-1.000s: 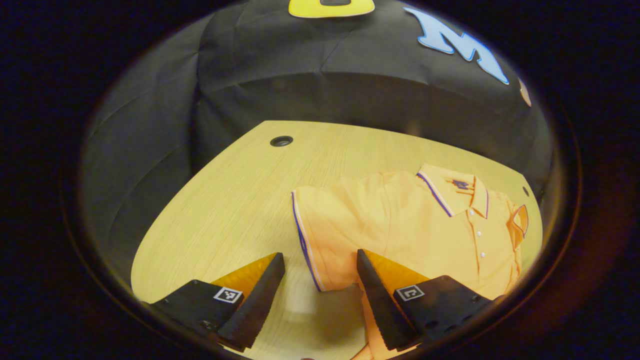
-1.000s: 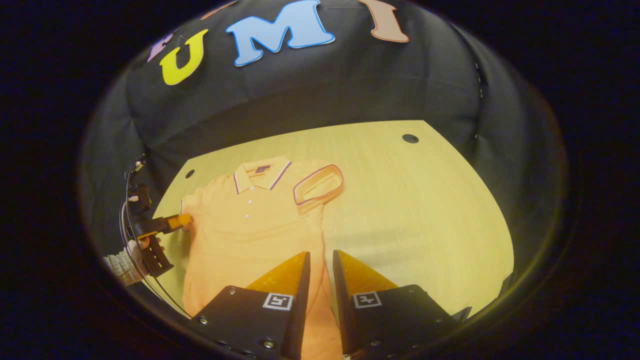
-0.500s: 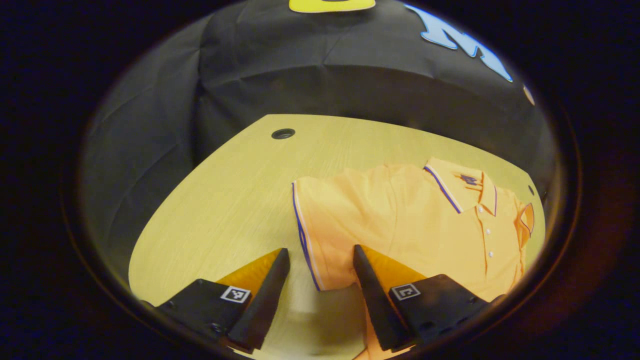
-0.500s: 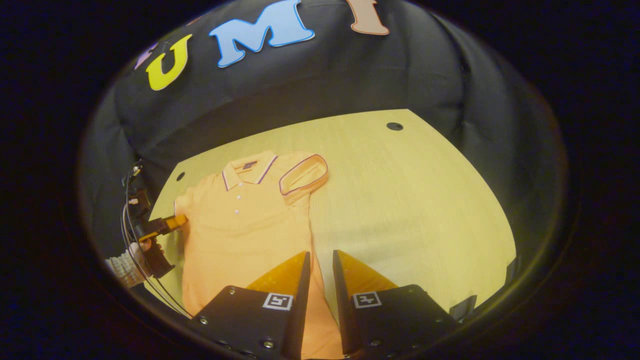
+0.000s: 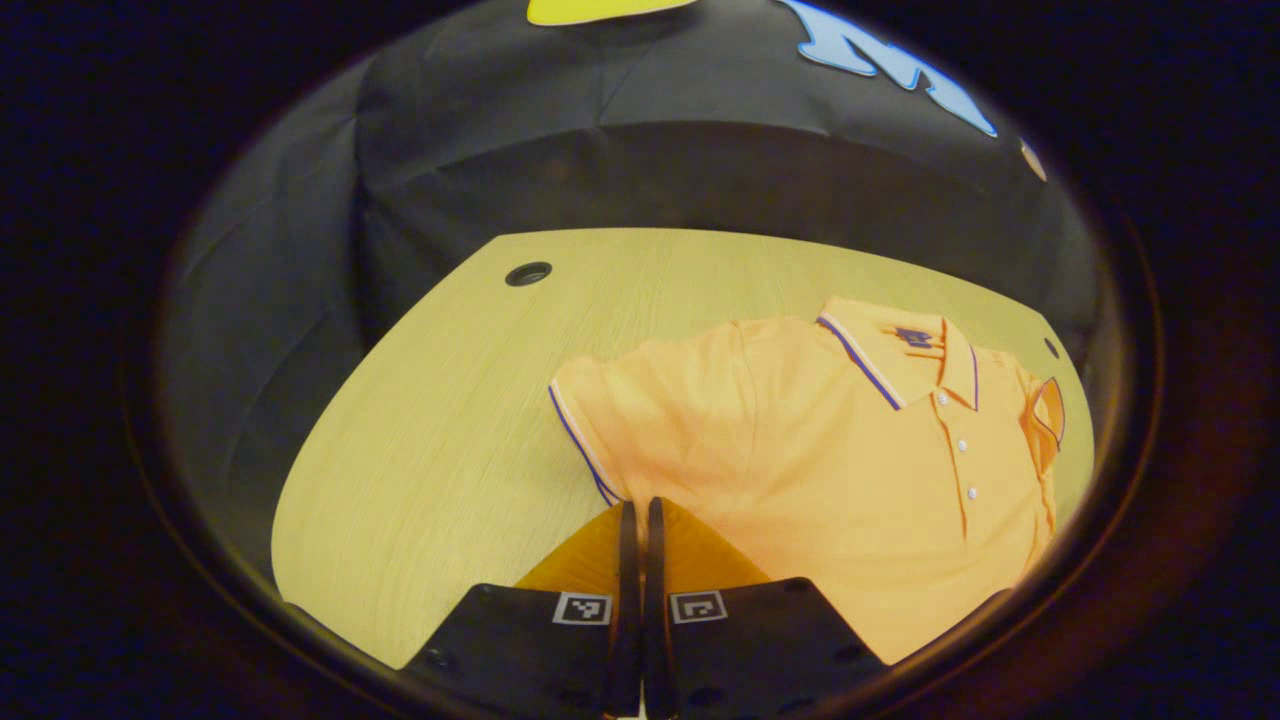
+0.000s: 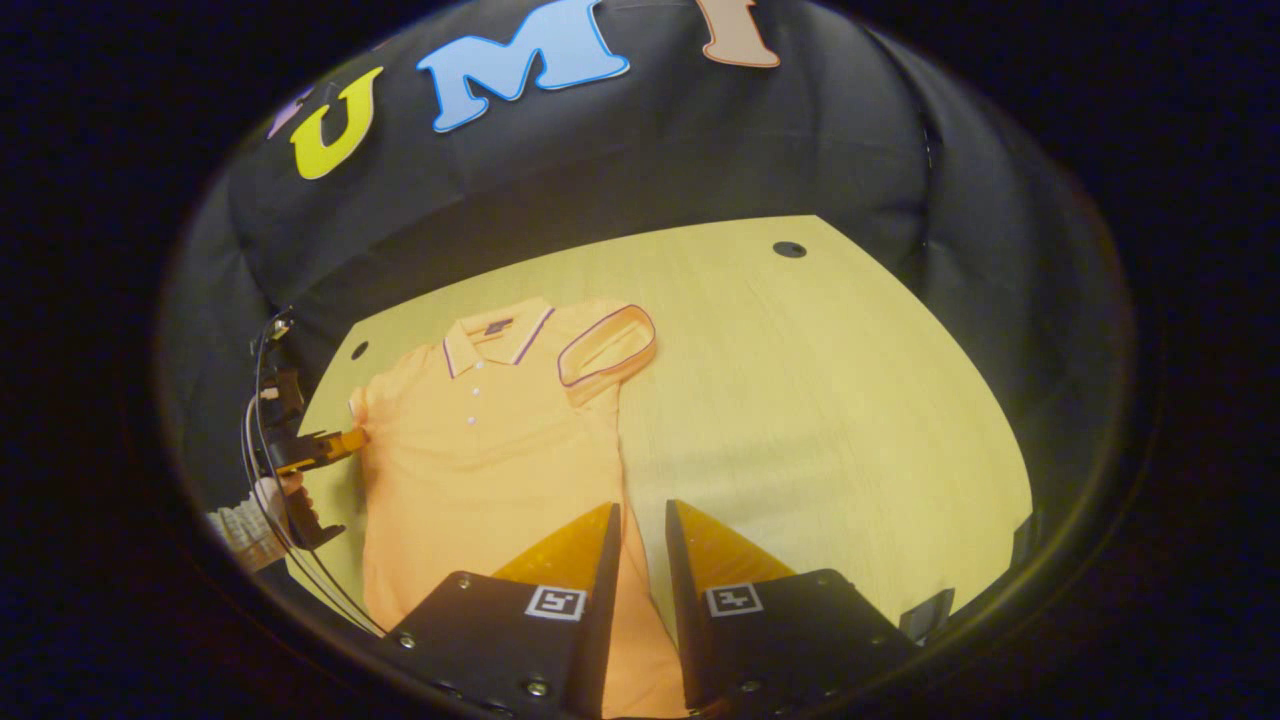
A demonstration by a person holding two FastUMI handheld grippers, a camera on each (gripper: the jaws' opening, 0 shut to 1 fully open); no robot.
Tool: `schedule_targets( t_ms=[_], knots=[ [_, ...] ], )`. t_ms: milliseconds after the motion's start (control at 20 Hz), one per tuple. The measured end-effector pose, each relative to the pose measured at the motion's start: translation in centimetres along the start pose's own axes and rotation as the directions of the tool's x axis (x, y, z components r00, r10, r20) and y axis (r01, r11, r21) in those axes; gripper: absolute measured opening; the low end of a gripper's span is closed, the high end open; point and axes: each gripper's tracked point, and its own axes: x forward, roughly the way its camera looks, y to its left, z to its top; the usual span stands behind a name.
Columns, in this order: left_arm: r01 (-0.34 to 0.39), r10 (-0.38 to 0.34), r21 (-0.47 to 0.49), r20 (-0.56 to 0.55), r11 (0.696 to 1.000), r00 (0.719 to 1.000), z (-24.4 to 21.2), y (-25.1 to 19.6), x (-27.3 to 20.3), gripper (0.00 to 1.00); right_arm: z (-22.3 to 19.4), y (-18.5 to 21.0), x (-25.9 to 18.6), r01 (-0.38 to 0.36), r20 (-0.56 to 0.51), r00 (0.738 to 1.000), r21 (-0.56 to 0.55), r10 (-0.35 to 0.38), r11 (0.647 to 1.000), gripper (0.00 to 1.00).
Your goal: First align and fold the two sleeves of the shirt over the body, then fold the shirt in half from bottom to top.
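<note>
1. Left gripper view: the left tongs point(image 5: 634, 512) are pinched together at the cuff corner of the orange polo shirt's point(image 5: 850, 450) near sleeve point(image 5: 620, 415). The shirt body stretches away rightward on the wooden bench point(image 5: 450, 400).

2. Right gripper view: the right tongs point(image 6: 640, 520) are narrowly parted astride the polo's side edge, grip unclear. Its far sleeve point(image 6: 607, 343) already lies folded by the collar.

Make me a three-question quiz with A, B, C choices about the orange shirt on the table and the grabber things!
1. Where does the shirt lie?
A. on the wooden table
B. on the floor
C. on a chair

2. How many white buttons show below the collar?
A. one
B. three
C. six

3. How do the left gripper's fingers stand?
A. wide apart
B. closed at the sleeve cuff
C. around the collar

Answers: 1 A, wood shows around it. 2 B, three dots down the placket. 3 B, fingers meet at the cuff's corner.
</note>
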Motion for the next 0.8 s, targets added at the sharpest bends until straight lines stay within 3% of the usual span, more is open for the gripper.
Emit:
schedule_targets(
  t_ms=[300, 600, 800],
  knots=[
    [0.031, -0.034, 0.089, 0.028, 0.996, 0.999, 1.9, -2.0, -0.7, 0.07, -0.1, 0.3, 0.2, -0.003, -0.010, 1.000, 0.002, 0.003, 1.000, 0.29],
    [0.160, -0.195, 0.256, 0.120, 0.953, 0.973, 6.2, -11.0, -3.8, 0.07, -0.5, 0.4, 0.0, -0.007, -0.023, 1.000, 0.008, 0.007, 1.000, 0.29],
    [0.215, -0.262, 0.321, 0.113, 0.922, 0.958, 6.2, -16.5, -5.3, 0.07, -0.6, 0.1, -0.4, -0.001, -0.019, 1.000, 0.021, 0.001, 1.000, 0.29]
  ],
)
